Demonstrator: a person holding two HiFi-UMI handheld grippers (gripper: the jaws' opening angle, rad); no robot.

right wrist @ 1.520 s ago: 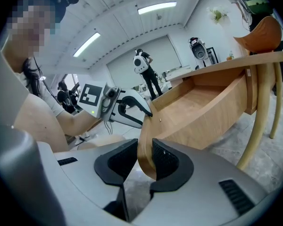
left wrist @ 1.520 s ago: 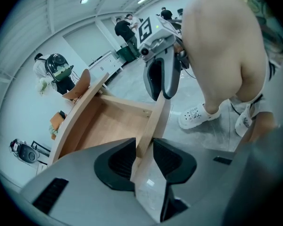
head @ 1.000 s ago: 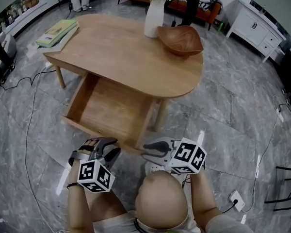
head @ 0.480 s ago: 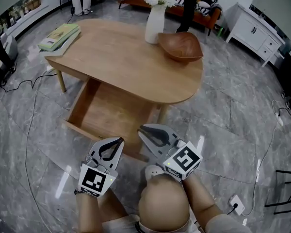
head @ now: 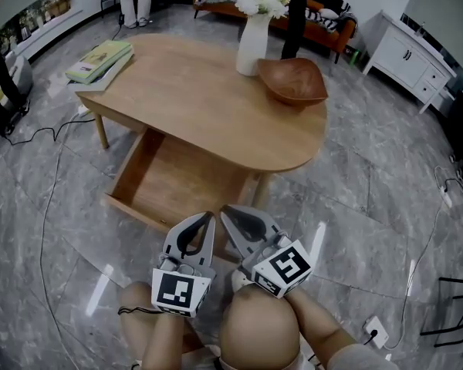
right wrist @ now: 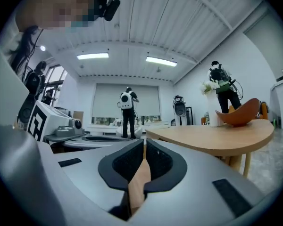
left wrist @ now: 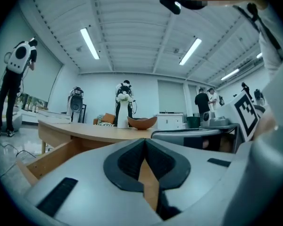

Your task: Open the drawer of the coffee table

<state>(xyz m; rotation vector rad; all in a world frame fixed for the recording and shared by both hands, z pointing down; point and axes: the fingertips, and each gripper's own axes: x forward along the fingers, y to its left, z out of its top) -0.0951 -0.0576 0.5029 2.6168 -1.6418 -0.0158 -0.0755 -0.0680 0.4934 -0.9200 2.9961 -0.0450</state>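
Drawer (head: 177, 179) is standing pulled out beneath the coffee table (head: 201, 91), opening toward the person. Left gripper (head: 207, 219) is hovering near the drawer's front edge, jaws together, empty. Right gripper (head: 228, 211) is hovering just beside it, jaws closing on nothing

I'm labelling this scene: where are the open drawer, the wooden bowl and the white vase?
open drawer (head: 170, 179), head view, bare bottom panel
wooden bowl (head: 293, 79), head view, inner hollow
white vase (head: 251, 48), head view, its body
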